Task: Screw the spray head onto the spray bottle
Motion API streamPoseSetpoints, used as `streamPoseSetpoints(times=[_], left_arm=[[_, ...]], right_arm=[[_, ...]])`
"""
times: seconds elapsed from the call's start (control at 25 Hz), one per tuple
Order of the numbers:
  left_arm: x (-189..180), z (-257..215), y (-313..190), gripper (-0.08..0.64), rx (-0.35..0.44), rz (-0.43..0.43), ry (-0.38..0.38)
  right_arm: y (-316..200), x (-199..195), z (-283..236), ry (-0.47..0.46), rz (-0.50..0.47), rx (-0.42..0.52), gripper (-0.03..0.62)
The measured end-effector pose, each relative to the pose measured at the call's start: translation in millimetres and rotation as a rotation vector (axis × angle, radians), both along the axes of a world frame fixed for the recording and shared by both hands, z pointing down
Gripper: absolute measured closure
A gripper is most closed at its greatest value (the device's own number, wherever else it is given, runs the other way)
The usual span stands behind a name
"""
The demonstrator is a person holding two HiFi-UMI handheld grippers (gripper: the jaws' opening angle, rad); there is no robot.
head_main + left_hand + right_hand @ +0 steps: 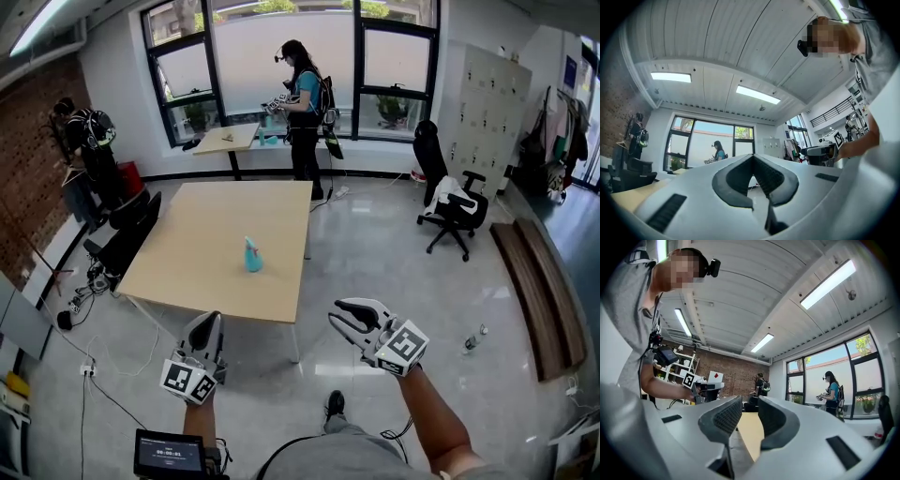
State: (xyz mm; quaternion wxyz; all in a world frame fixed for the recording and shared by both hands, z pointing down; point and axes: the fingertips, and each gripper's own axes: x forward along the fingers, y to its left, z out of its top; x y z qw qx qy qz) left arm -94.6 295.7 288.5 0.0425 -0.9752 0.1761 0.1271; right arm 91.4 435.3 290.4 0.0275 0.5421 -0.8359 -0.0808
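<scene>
Nearest me, my left gripper (208, 324) has its jaws pressed together on nothing, and my right gripper (345, 317) holds its jaws spread with nothing between them. Farther off, well apart from both, the teal spray bottle (253, 255) stands upright on the wooden table (206, 220), right of its middle.

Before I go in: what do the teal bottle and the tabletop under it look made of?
Small teal bottle: probably plastic, judging by its uniform, saturated colour; too small to be sure. Large square table: pale wood or wood-look laminate top, matt, evenly tan without glare.
</scene>
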Motion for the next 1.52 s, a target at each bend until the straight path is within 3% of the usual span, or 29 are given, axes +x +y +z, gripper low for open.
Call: streamPoseSetpoints(times=[0.4, 0.6, 0.92, 1.16, 1.4, 1.52], left_arm=[[74, 28, -95, 0.557, -0.05, -0.073, -0.015], [113, 41, -126, 0.555, -0.056, -0.098, -0.05], [141, 76, -189, 0.554, -0.134, -0.069, -0.121], [167, 117, -258, 0.551, -0.2, -0.019, -0.149], [187, 171, -336, 0.416, -0.265, 0.07, -0.214], [197, 221, -360, 0.321, -0.274, 0.126, -0.307]], right_arm=[[-123, 65, 33, -0.039, -0.127, -0.073, 0.499], [-174, 101, 36, -0.03, -0.211, -0.064, 0.499], [-238, 116, 59, -0.07, -0.252, -0.115, 0.499], [-293, 125, 67, -0.043, -0.243, -0.126, 0.499], [-353, 123, 71, -0.036, -0.186, -0.147, 0.499], [-375, 118, 78, -0.024, -0.146, -0.195, 0.499]])
